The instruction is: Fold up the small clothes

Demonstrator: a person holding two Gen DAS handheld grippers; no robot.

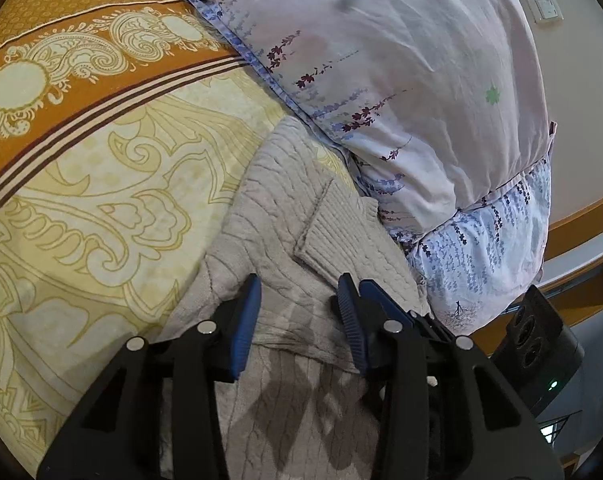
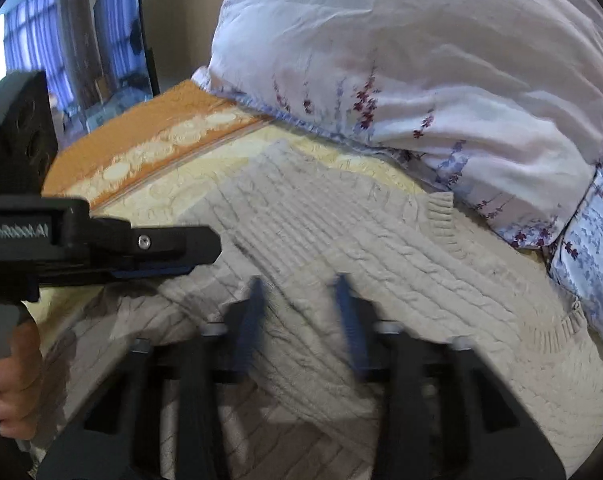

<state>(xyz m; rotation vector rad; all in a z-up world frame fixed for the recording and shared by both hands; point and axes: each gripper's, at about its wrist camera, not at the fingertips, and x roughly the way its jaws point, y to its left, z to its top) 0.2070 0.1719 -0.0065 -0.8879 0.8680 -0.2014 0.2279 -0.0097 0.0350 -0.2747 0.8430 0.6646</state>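
Beige knit sweater (image 1: 301, 216) everywhere; hand (image 2: 9, 376) only in right view.

A beige cable-knit sweater (image 1: 285, 216) is lying partly folded on the yellow patterned bedsheet (image 1: 101, 184), its ribbed cuff (image 1: 337, 228) resting across the body.

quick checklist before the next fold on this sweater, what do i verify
1. Left tool open above sweater: ok.
2. Right tool gripping cloth: not ok, jaws apart over it, view blurred.
3. Sleeve folded onto the body: ok.
4. Sweater clear of duvet: not ok, its edge abuts it.
5. Bare sheet on the other side: ok.
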